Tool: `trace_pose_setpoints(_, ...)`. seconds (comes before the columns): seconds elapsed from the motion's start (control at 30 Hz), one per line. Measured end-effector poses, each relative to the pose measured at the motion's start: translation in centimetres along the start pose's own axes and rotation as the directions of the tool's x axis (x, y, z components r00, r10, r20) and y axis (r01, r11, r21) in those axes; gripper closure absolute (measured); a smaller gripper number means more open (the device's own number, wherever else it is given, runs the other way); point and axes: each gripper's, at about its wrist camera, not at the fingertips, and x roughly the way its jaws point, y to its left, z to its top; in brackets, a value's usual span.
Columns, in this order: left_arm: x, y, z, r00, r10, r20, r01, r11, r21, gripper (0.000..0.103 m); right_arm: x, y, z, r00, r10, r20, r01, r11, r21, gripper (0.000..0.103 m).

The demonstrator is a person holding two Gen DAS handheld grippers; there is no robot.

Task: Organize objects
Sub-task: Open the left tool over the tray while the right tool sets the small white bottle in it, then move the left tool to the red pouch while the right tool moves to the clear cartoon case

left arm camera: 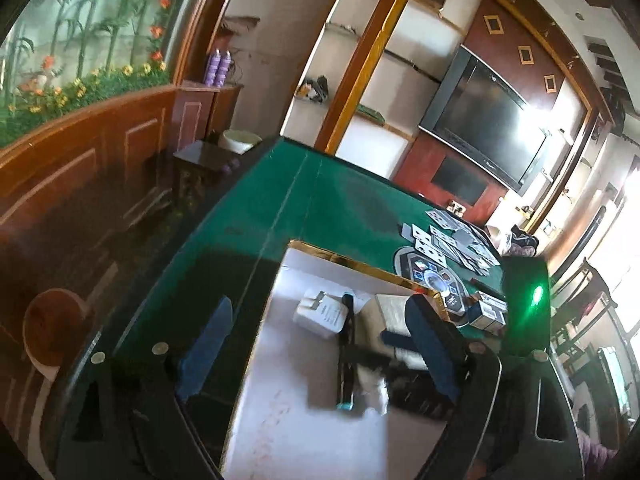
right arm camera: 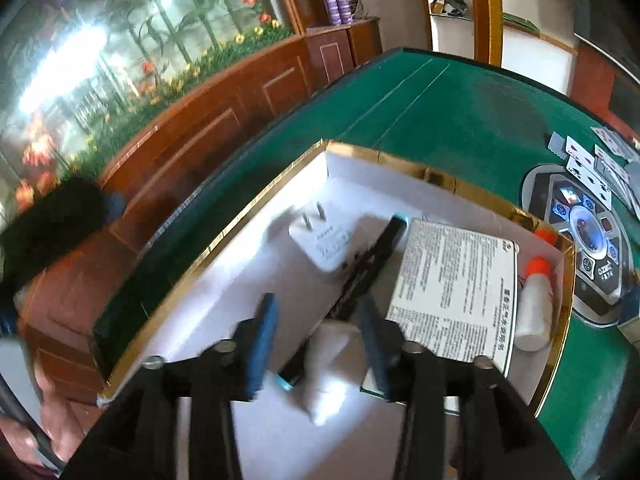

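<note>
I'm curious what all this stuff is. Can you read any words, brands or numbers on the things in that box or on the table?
None can be read.
Printed sheet in the box: dense lines, too small.
White plug adapter: label blurred.
Playing cards: pips visible, no legible numbers.
Round panel on the table: icons only.
Small carton: print blurred.
</note>
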Motion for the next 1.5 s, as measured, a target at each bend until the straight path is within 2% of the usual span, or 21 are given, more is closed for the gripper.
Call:
trace_pose_setpoints(0.07,-0.9,0.1,-0.4,1.000,0.011,0.020,-0.011,1.000,0.003,0.015,-1.1,-0.5,0.4,0.999,-0.018,0.048,0.017,1.000,0.013,0.030)
trace_pose_setpoints(0.13,-1.9,0.4,-0.8,0.999,0.021,0.043,-0.021,1.000,0.000,0.014,-2.0,-0.5,0.5,0.997,-0.017,0.081,0.016,1.000,0.013,0.022)
trace_pose_setpoints(0.37,-4.0,-0.1,-2.3,0.992,0.085,0.097,-0.088,0.996,0.023,0.009,-4.9,-0.9,-0.2,0.989,-0.042,0.139,0.041,0.999,0.009,0.013)
trace_pose_setpoints(0.63,-4.1,-4.4,-4.0,0.979,0.165,0.119,-0.180,0.976,0.123,0.007,-8.8,-3.1,-3.0,0.973,-0.103,0.206,0.102,0.995,0.017,0.009)
trace_pose_setpoints(0.83,-2.9,-10.7,-5.7,0.976,0.183,0.116,-0.208,0.942,0.265,0.005,-12.7,-5.7,-5.9,0.943,-0.183,0.279,0.183,0.983,0.028,0.005)
trace_pose_setpoints(0.97,-1.7,-14.8,-6.9,0.979,0.181,0.093,-0.203,0.915,0.348,0.005,-15.1,-8.4,-7.6,0.923,-0.229,0.311,0.217,0.973,0.072,0.002)
trace_pose_setpoints(1.2,0.2,-20.5,-9.0,0.983,0.175,0.045,-0.176,0.871,0.458,0.005,-18.8,-14.5,-10.4,0.895,-0.286,0.343,0.226,0.953,0.203,0.001)
trace_pose_setpoints(1.5,3.0,-25.9,-11.6,0.984,0.178,-0.031,-0.131,0.823,0.553,0.005,-22.3,-22.6,-12.8,0.848,-0.405,0.343,0.275,0.888,0.370,0.000)
